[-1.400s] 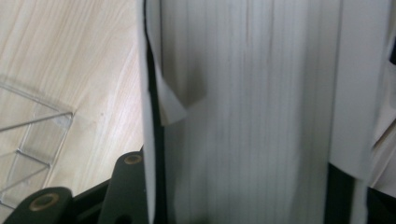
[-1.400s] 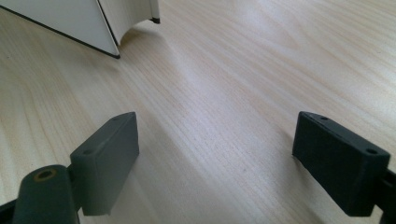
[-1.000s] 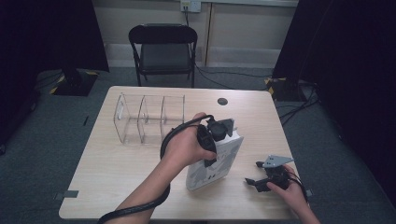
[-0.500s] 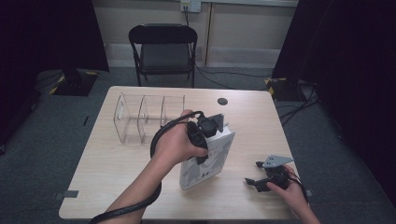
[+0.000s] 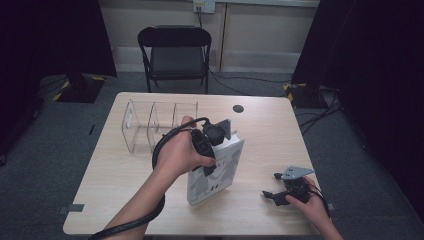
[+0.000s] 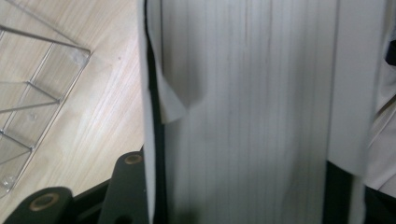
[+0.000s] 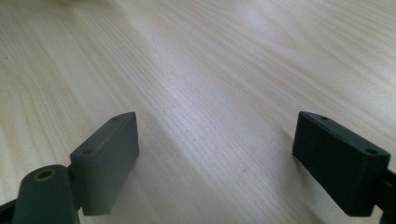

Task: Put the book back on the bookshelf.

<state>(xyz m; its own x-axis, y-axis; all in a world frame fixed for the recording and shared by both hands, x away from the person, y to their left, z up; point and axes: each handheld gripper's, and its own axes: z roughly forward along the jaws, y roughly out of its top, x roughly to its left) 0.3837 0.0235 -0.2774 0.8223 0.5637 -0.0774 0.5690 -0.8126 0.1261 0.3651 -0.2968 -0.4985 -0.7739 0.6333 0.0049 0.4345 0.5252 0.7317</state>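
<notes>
My left gripper [image 5: 216, 134] has its jaws clamped on the top edge of the book [image 5: 216, 172], which stands tilted on the worktop [image 5: 110, 165] just right of the clear rack [image 5: 152, 125]. My right gripper [image 5: 274, 195] rests near the worktop's front right corner, jaws apart over bare wood, well clear of the book.
</notes>
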